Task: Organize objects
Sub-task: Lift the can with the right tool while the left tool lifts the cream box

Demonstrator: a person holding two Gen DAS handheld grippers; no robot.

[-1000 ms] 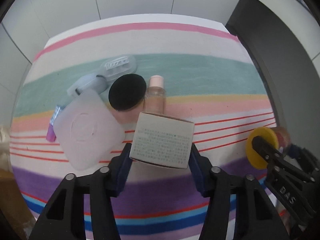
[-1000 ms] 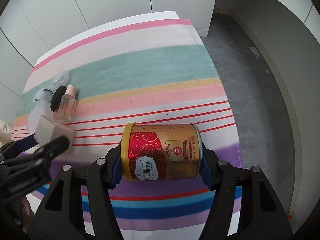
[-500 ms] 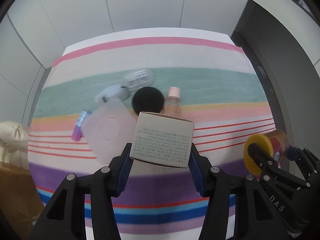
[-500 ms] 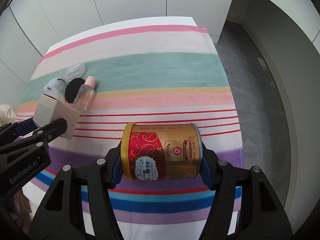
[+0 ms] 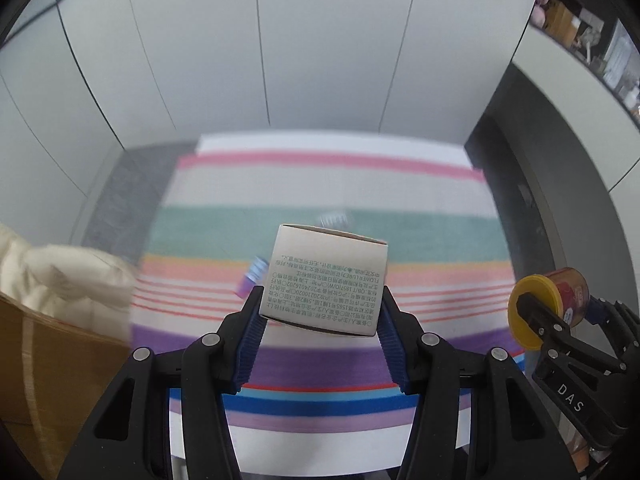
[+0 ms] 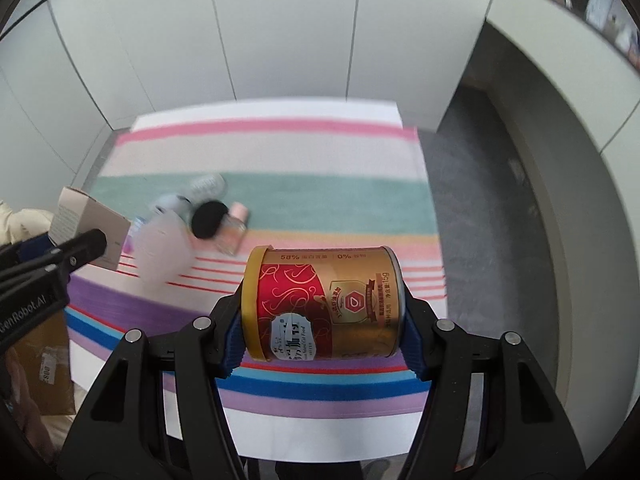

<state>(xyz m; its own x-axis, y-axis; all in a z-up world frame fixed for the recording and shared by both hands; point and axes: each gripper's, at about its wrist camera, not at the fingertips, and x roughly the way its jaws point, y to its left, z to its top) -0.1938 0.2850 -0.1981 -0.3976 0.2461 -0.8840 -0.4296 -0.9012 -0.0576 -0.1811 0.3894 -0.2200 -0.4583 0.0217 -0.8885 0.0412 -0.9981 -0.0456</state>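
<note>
My left gripper [image 5: 322, 312] is shut on a small beige carton [image 5: 326, 280] with printed text, held high above the striped cloth [image 5: 432, 232]. My right gripper [image 6: 324, 332] is shut on a red and gold can [image 6: 326, 304] with a yellow lid, lying sideways between the fingers. The can also shows in the left wrist view [image 5: 552, 300], and the carton in the right wrist view [image 6: 88, 224]. On the cloth lie a frosted box [image 6: 160, 252], a black round lid [image 6: 208, 220], a pink-capped bottle [image 6: 234, 228], a clear case [image 6: 206, 186] and a purple tube [image 5: 250, 278].
A brown cardboard box [image 5: 48, 368] with cream cloth [image 5: 64, 280] on it stands left of the table. White wall panels are behind the table, and grey floor [image 6: 492, 240] lies to the right. The view is blurred.
Both grippers have risen and pulled back from the table with their loads; the cloth and the items on it look smaller and farther. The box at the left has come into view.
</note>
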